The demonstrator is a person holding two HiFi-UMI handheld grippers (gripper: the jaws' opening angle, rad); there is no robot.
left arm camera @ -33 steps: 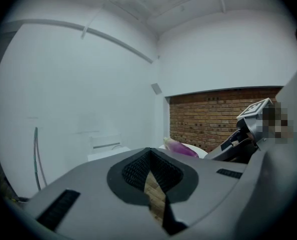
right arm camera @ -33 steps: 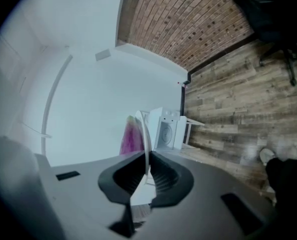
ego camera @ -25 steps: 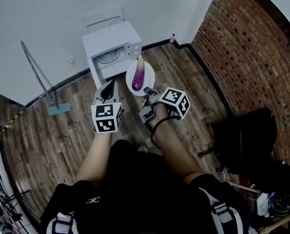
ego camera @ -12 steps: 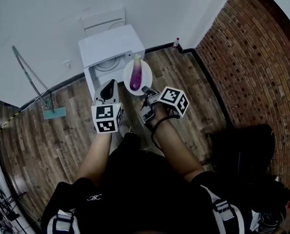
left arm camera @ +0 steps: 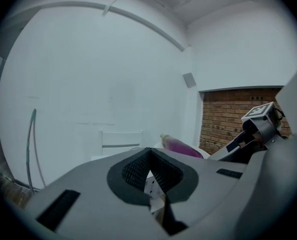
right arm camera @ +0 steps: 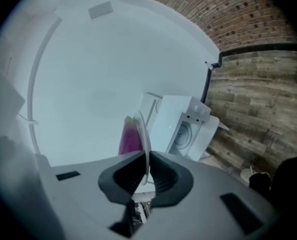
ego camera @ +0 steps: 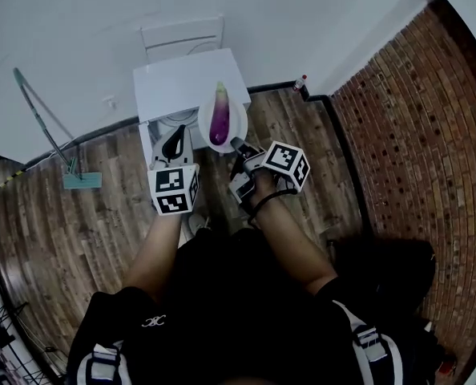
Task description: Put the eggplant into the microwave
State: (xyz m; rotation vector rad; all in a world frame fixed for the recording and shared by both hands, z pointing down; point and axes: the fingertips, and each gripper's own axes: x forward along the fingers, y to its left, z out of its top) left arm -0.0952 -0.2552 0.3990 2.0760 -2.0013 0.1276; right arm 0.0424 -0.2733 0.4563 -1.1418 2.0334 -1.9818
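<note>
**A:** What do the tongs have right now?

**B:** The right tongs point(right arm camera: 147, 173) are clamped on the near rim of a white plate point(right arm camera: 145, 129), with the thin rim between the pads. The left tongs point(left arm camera: 148, 159) are closed on nothing and held alongside, to the left.

**A:** And the eggplant?

**B:** The eggplant point(ego camera: 219, 120) lies lengthwise along the middle of the plate, its pale stem end toward the far edge. Plate and eggplant are in the air just in front of the microwave point(ego camera: 191, 83), not inside it yet.

**A:** Is the microwave ready?

**B:** Its front looks open. The right gripper view shows the round turntable point(right arm camera: 182, 132) and the door swung aside. It stands low against the white wall, with a white chair point(ego camera: 182, 34) behind it and wooden floor point(ego camera: 86, 231) around it.

**A:** So how should this step be done well?

**B:** I judge this to be the carry-in. The grip is on one edge only, so the plate will want to droop. Keep it level, or the eggplant may roll off the far edge. Line the plate up with the opening, go in low and straight, and clear the door and frame. Set the plate flat on the turntable before loosening the pads. The left tongs could steady the door if it swings
</note>
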